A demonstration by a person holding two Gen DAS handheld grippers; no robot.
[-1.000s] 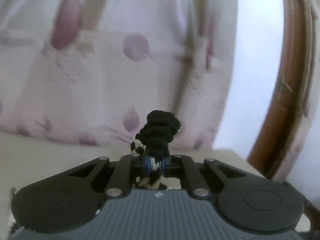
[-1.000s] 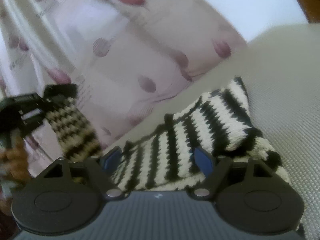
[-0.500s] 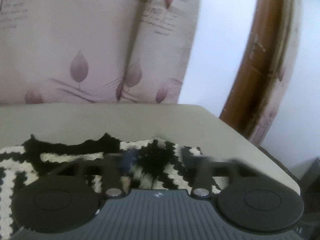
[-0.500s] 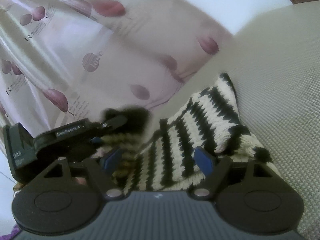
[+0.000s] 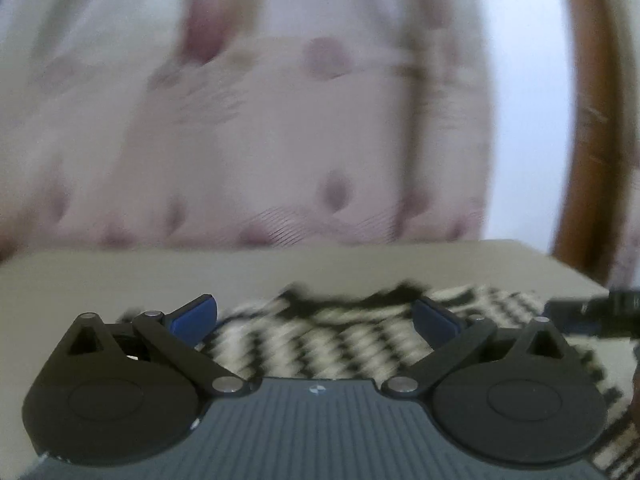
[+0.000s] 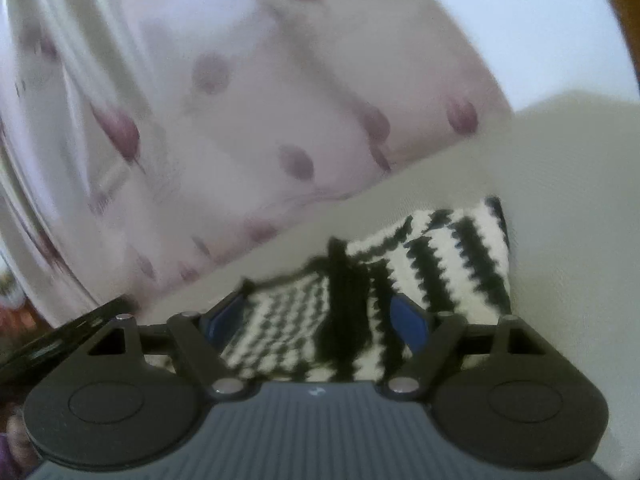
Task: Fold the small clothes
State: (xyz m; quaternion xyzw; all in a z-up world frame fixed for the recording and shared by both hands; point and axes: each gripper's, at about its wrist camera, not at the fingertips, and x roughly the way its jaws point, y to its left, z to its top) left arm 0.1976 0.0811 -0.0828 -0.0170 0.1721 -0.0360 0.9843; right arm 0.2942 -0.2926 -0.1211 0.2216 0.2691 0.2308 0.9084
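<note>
- Striped knit garment [image 5: 344, 340] lies flat on the beige table [image 5: 160, 276], partly folded; a doubled-over panel sits at two o'clock in the right wrist view.
- Left gripper [image 5: 314, 314]: jaws opening, wide apart above the knit, gripping nothing; likely releasing.
- Right gripper [image 6: 316, 318]: jaws apart over the garment, pads clear, apparently ready for the next fold.

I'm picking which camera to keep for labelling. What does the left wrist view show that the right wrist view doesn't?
Only the left wrist view shows the brown wooden frame at the right edge, and the garment's zigzag rows running sideways under the left tool, whose jaws are opening with nothing pinched.

Only the right wrist view shows the folded end of the striped knit garment and its black edge band between the right tool pads.

Both show the garment, the beige surface and the pink leaf-print curtain.
</note>
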